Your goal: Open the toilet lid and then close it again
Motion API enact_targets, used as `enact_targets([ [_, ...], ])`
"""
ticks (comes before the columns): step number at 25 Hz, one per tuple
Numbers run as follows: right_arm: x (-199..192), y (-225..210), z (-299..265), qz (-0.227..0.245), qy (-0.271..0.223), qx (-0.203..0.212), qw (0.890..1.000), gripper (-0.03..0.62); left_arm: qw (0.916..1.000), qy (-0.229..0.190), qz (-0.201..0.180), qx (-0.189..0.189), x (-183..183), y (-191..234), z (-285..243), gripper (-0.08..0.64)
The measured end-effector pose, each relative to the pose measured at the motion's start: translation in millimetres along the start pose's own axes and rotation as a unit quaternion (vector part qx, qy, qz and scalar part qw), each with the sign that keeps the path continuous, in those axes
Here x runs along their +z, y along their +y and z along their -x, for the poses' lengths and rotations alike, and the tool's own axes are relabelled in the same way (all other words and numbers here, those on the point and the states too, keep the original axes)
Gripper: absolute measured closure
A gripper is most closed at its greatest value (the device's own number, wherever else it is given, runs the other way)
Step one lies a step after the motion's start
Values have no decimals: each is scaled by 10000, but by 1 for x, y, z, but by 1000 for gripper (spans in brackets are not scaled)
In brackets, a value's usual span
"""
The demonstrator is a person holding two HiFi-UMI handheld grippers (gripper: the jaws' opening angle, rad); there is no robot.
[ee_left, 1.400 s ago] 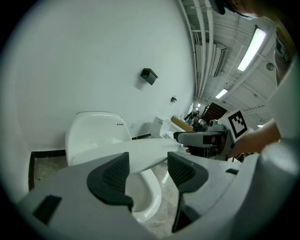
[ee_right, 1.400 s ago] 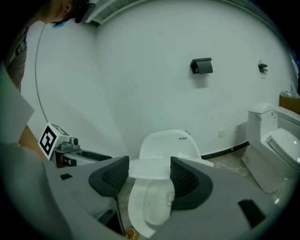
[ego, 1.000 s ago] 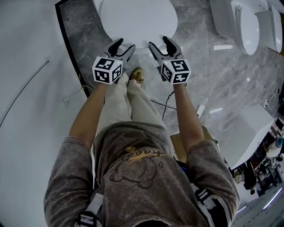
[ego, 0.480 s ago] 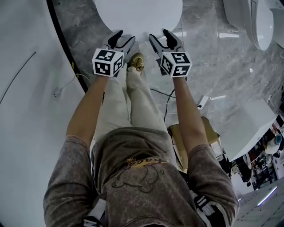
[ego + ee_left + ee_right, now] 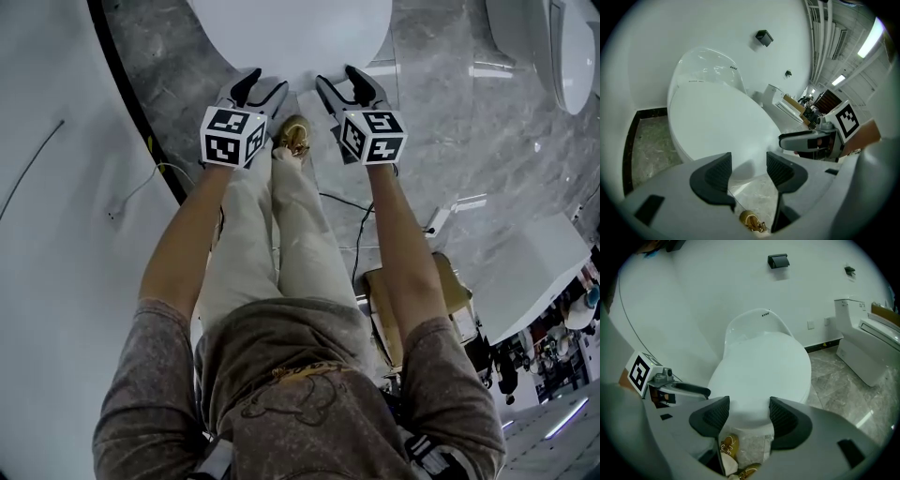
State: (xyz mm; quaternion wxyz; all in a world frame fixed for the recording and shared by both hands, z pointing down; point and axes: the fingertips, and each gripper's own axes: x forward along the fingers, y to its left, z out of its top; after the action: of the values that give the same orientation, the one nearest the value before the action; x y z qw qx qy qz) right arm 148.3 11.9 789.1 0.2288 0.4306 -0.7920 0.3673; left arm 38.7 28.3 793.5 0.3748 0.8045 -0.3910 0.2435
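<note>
The toilet lid (image 5: 291, 33) lies closed, just ahead of the person's shoe (image 5: 293, 141). The left gripper (image 5: 261, 90) and right gripper (image 5: 344, 90) hover at its front rim, both claws wide and empty. I'd worry the glossy edge slips free mid-lift and slams down.

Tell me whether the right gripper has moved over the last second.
No, hardly. The right gripper sits just off the toilet lid's front edge, right of the shoe, as before; the shift in the picture is the head camera's.
</note>
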Motion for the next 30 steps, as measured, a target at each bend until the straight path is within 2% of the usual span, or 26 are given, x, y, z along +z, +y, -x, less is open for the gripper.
enact_targets([
  [5, -9, -1, -9, 104, 36, -43, 9999, 304, 9998, -41, -180, 60, -7, 6, -2, 337],
  [9, -1, -5, -5, -9, 153, -89, 9998, 316, 9999, 113, -26, 12, 0, 2, -3, 337],
  [11, 14, -5, 5, -117, 196, -116, 9997, 351, 9999, 122, -14, -82, 14, -6, 1, 337],
  [15, 66, 14, 43, -164, -59, -178, 9997, 351, 9995, -163, -205, -184, 69, -28, 40, 337],
  [21, 165, 58, 121, 53, -671, -145, 9976, 351, 9946, -954, -375, -161, 177, -71, 129, 337],
  [27, 257, 117, 202, 292, -1310, 202, 9908, 351, 9839, -1574, -842, -92, 275, -109, 228, 337],
  [30, 283, 147, 240, 416, -1498, 379, 9871, 351, 9794, -1752, -989, -187, 307, -130, 274, 337],
])
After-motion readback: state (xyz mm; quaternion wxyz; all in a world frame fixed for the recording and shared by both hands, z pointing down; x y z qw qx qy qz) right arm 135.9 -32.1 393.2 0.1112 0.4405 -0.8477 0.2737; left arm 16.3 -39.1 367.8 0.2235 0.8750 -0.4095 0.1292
